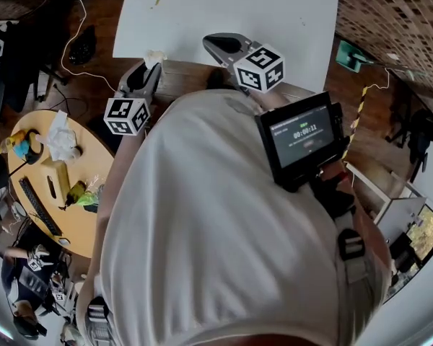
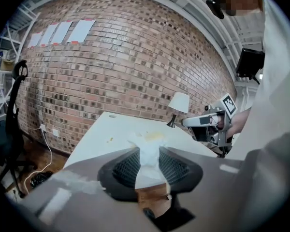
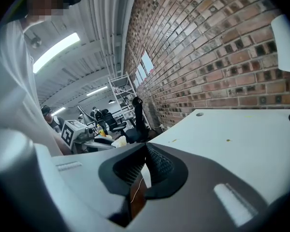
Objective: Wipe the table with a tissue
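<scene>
- As the head view looks down over the person's white shirt (image 1: 224,229), the left gripper (image 1: 151,69) points at the near edge of the white table (image 1: 224,9) with a white tissue (image 1: 155,56) sticking out of its tips.
- Just to its right in that view, the right gripper (image 1: 218,46) reaches over the same edge. A round wooden table (image 1: 76,222) at the left carries a keyboard (image 1: 37,207) and a crumpled paper (image 1: 61,139).
- Left gripper view: the left gripper's jaws are pressed onto the tissue, which stands up between the pads as a narrow strip and bunches above them. Beyond lie the white table with a yellowish smear (image 2: 154,136), a lamp (image 2: 179,103) and a brick wall (image 2: 125,66).
- Right gripper view: the right gripper (image 3: 145,151) has its jaws drawn together, tips meeting, with nothing between them. The white table spreads out ahead and to the right.
</scene>
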Available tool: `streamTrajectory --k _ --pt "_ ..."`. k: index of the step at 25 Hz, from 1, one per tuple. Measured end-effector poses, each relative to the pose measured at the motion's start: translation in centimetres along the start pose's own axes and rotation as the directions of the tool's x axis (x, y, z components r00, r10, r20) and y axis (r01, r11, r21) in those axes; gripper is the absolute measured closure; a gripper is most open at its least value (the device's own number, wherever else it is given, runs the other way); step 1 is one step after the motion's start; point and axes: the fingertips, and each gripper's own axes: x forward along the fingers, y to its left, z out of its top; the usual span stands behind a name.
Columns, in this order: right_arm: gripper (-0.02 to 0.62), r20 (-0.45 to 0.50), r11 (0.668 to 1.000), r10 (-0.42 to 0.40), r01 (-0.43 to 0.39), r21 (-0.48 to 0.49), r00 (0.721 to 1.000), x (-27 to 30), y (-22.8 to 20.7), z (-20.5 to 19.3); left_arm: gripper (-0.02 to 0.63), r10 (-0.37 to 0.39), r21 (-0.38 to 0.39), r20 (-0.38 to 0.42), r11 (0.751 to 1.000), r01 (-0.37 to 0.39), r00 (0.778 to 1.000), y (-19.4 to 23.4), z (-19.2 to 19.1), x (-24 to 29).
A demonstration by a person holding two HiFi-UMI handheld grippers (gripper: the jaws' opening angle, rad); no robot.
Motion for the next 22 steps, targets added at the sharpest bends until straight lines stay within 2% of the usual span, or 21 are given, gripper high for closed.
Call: streamTrajectory --k 3,6,12,18,22 --pt "0.588 0.021 1.0 -0.011 0.011 0.009 1.0 -0.7 -0.8 -0.1 0.48 -0.023 0.005 -0.009 1.0 0.023 1.0 -0.3 0.5 1.5" --pt "0.588 0.041 0.999 -0.023 0.022 0.034 0.999 -2.9 -4.0 0.2 0.48 -0.039 0.027 -0.04 0.999 0.04 0.998 -1.8 1.8 5.0" --pt "0.588 0.067 0.998 -0.038 0.034 0.059 0.997 -4.0 -7.2 0.4 0.48 -0.044 0.049 -0.087 0.998 0.049 0.995 -2.1 2.5 8.3" --pt "0.588 0.06 0.996 -0.018 0.013 0.083 0.998 -3.8 -9.3 0.2 0.482 0.014 0.012 -0.09 1.0 -0.013 0.996 -0.8 2.8 9.8" --pt "0.588 0.058 0.994 -0.017 0.011 0.107 0.998 -3.4 -9.7 -0.2 0.482 0.033 0.009 -0.123 0.999 -0.032 0.992 -0.1 2.1 9.7"
